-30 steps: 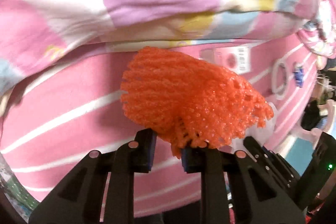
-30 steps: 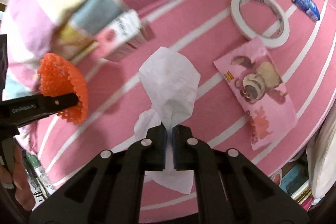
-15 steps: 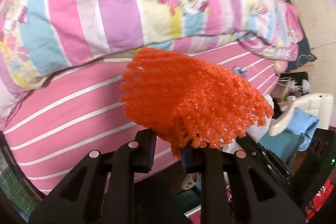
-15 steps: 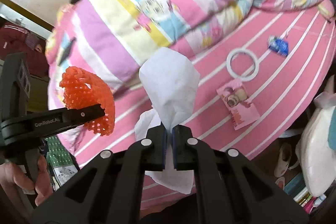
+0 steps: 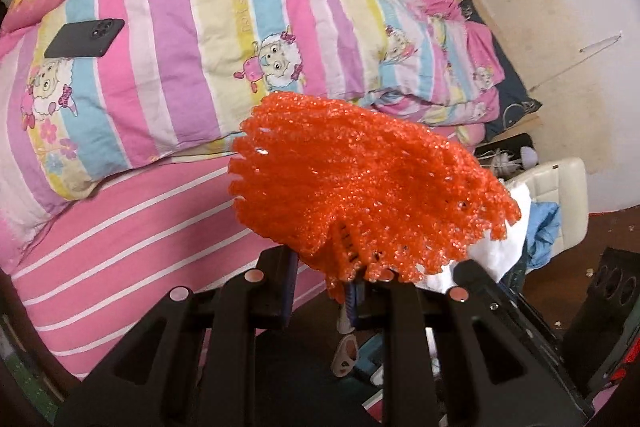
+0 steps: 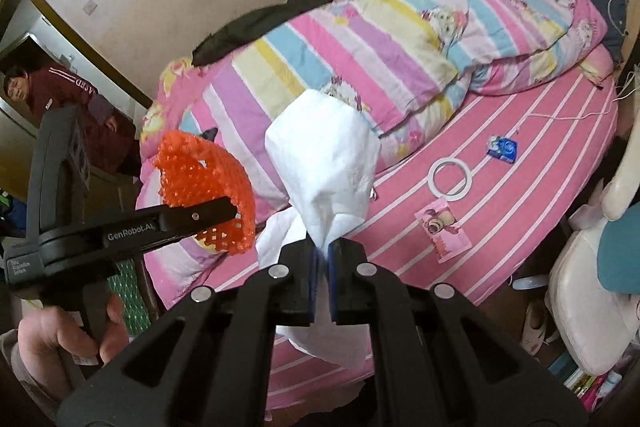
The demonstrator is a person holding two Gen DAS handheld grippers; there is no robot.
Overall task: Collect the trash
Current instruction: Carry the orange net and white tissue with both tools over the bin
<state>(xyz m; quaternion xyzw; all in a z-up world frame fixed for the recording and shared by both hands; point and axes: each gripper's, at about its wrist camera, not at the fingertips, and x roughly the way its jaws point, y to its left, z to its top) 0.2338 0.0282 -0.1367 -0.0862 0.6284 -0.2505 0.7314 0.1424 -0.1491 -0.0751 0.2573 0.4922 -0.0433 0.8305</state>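
Pinching crinkled white tissue (image 6: 324,163) and bristly orange foam netting (image 5: 360,187)

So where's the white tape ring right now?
In the right wrist view, the white tape ring lies flat on the pink striped sheet at right, between the blue packet and the pink cartoon card.

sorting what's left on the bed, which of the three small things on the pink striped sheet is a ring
The white tape ring, an open hoop. It lies between the small blue packet, which is farther up the bed, and the flat pink cartoon-bear wrapper, which lies nearer the camera.
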